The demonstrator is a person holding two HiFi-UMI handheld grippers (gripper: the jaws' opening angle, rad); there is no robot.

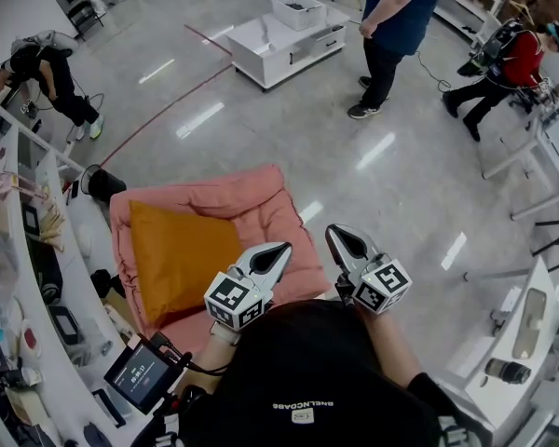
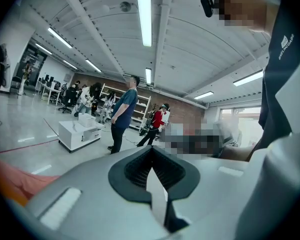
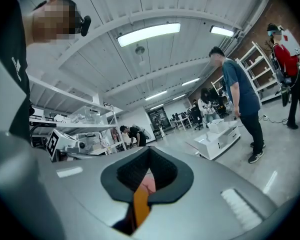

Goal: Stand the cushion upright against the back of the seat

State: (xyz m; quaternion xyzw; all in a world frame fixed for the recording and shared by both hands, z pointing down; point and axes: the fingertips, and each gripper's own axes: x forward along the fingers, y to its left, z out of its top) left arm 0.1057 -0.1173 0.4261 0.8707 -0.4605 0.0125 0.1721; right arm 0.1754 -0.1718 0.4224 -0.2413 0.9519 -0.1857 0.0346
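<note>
I hold the left gripper (image 1: pixel 276 251) and right gripper (image 1: pixel 346 240) clenched and empty, back from the seat (image 1: pixel 261 203) so neither nudges the cushion (image 1: pixel 182 254) resting on it. Whether it's flat or propped, I can't tell.

Left gripper (image 1: pixel 279 250): held in front of the chest, angled forward and inward toward the other one. In the left gripper view the jaws are together, the dark pads meet along one seam, and nothing is caught between them. Its marker cube (image 1: pixel 235 301) sits at the rear, just above the wrist.

Right gripper (image 1: pixel 338 236): alongside the left at much the same height, angled inward to mirror it. The two tips are near each other but apart. Jaws closed and empty. Its own cube (image 1: pixel 382 284) faces up.

Right forearm (image 1: pixel 391 343): bare and bent, running back close to the torso.
</note>
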